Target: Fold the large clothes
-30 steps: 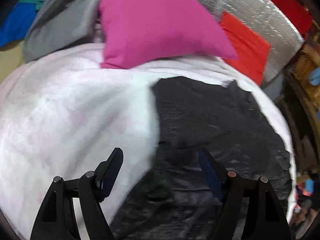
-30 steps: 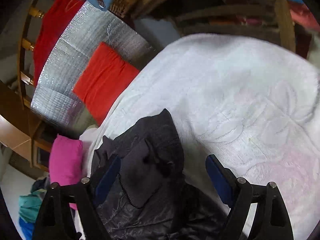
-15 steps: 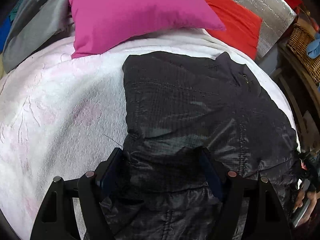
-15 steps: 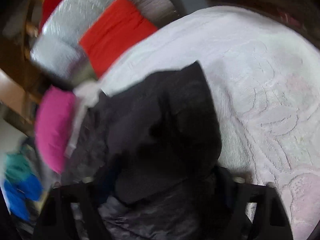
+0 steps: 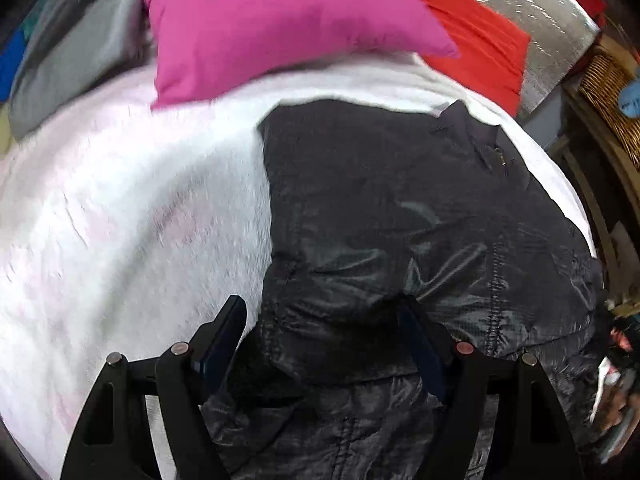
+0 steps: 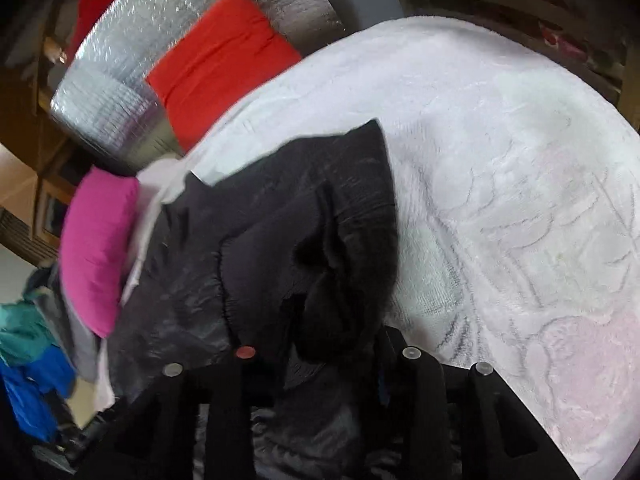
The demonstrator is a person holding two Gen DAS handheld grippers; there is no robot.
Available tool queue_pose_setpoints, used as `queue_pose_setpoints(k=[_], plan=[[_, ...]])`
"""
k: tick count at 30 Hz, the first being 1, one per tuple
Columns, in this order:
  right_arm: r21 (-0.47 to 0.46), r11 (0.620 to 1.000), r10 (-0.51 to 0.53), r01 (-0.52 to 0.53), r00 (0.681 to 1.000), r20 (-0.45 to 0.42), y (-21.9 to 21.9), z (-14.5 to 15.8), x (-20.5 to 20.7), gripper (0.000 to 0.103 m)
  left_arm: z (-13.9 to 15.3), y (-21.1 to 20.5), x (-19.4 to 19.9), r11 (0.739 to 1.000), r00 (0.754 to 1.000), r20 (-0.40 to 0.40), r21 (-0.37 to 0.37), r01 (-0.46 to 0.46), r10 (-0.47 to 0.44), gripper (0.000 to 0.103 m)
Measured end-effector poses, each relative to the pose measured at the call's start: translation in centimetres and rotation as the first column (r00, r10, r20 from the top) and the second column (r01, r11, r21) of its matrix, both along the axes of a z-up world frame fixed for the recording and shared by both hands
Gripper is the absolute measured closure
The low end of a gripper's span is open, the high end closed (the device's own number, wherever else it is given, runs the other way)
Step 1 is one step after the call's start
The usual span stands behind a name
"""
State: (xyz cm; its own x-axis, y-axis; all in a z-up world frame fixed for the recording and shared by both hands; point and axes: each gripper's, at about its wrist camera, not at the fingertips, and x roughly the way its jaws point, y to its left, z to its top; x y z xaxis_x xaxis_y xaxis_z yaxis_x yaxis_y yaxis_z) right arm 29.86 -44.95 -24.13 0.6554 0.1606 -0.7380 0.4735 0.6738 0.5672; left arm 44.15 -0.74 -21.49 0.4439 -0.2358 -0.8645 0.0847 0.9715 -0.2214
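Left wrist view: your left gripper (image 5: 320, 320) has its fingers spread over a raised fold of the black jacket (image 5: 400, 208), not pinching it. The jacket lies on the white blanket (image 5: 120, 208), below the pink pillow (image 5: 272, 20). On your right gripper (image 6: 320, 344) the jaws are opening, with bunched jacket (image 6: 280, 240) fabric between them; whether the pads press it, you cannot tell.

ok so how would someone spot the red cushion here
Start from the white bedspread with the black jacket spread on it. At its far edge a silver foil sheet leans up, and the red cushion rests against it, right of the pink pillow. It is the only flat, bright red thing against the foil.
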Motion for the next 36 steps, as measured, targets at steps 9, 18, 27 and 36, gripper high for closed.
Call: queue_pose_setpoints(k=[9, 18, 27, 36], plan=[[-0.008, 1.0, -0.014, 0.014, 1.0, -0.021, -0.1, -1.3, 1.9, 0.018, -0.5, -0.7, -0.4, 0.999, 0.999, -0.012, 0.018, 0.03, -0.03, 0.025], [-0.201, 0.98, 0.004, 0.004, 0.999, 0.039, 3.6, 2.4, 1.4, 0.073, 0.1, -0.6, -0.9, 0.998, 0.998, 0.025, 0.025, 0.05, -0.051, 0.025], [-0.231, 0.973, -0.026, 0.016, 0.999, -0.039, 4.4, 0.4, 1.2, 0.041, 0.4, 0.2, -2.4, 0.992, 0.997, 0.024, 0.097, 0.077, -0.08, 0.025], [-0.277, 0.952, -0.106, 0.131, 0.989, 0.102, 4.6, 4.1, -7.4, 0.03, 3.5, 2.7, -6.7, 0.99, 0.989, 0.12, 0.12, 0.074, -0.089, 0.025]])
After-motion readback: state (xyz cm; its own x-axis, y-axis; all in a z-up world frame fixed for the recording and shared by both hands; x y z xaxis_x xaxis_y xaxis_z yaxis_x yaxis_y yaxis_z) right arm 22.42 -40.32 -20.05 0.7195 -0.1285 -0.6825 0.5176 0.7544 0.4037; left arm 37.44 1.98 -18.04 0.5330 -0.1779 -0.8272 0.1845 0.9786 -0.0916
